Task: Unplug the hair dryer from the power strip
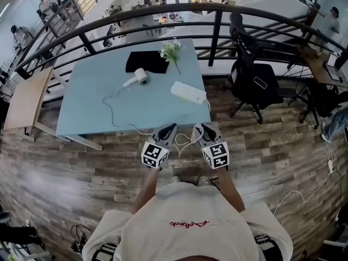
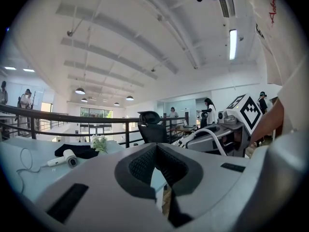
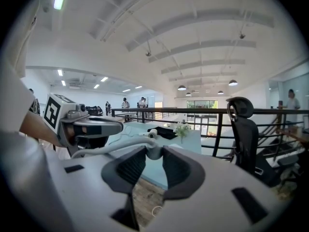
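The white hair dryer lies on the light blue table, in front of a black cloth. Its white cord loops across the table and off the near edge toward my grippers. The white power strip lies on the table's right side, well beyond both grippers. My right gripper hangs just off the near edge, shut on the cord's pale plug. Beside it my left gripper is shut and holds nothing. The dryer also shows in the left gripper view.
A small bunch of white flowers lies at the table's far side. A black railing runs behind the table, and a black office chair stands to its right. A wooden desk stands at the left on plank flooring.
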{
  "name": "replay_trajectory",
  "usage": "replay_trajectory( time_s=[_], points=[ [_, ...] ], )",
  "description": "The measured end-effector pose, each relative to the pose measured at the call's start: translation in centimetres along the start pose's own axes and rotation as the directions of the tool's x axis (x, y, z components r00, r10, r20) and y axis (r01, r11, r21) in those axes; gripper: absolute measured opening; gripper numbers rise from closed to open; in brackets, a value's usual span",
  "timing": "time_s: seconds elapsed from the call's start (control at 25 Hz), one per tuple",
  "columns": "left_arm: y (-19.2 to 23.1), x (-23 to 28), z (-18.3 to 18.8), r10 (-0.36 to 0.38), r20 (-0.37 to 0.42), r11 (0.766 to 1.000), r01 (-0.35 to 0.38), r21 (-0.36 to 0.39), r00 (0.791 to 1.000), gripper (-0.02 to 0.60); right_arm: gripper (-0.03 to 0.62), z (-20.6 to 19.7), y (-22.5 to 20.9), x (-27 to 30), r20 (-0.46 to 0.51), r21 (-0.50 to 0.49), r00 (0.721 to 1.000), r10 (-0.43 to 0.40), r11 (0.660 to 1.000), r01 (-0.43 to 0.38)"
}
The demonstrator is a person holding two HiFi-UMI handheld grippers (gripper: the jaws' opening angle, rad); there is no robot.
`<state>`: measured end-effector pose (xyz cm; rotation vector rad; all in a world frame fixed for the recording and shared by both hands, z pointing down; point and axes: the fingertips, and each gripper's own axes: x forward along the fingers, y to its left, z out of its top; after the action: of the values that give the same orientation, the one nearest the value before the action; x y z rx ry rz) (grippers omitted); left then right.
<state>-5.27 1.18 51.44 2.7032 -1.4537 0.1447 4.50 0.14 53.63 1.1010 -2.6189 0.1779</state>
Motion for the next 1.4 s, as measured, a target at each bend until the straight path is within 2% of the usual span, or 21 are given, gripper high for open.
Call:
replay_trajectory(
  time_s=[0.28,0.68,0.88,1.4],
  points=[
    [-3.3,1.9,-0.3,0.020,-0.026,1.000,-0.020,-0.007,0.999,0.009,0.118,-0.4,-2.9,-2.0,0.002,-0.009,1.000,0.021,1.000,-0.021],
    [-4.3,4.2,0.0,0.041,-0.023,0.999,-0.042,-0.017,0.999,0.009,0.118,-0.8,-5.6,-2.8,0.001,-0.009,1.000,0.027,1.000,-0.027],
    [-3.9,4.3,0.0,0.048,-0.017,0.998,-0.048,-0.034,0.999,0.009,0.118,-0.6,-6.0,-2.5,0.004,-0.007,1.000,0.024,1.000,-0.024],
    [-3.4,4.1,-0.3,0.043,-0.032,0.999,-0.044,-0.022,0.999,0.008,0.118,-1.1,-5.3,-1.5,-0.003,0.011,0.999,0.032,0.999,-0.032]
  ],
)
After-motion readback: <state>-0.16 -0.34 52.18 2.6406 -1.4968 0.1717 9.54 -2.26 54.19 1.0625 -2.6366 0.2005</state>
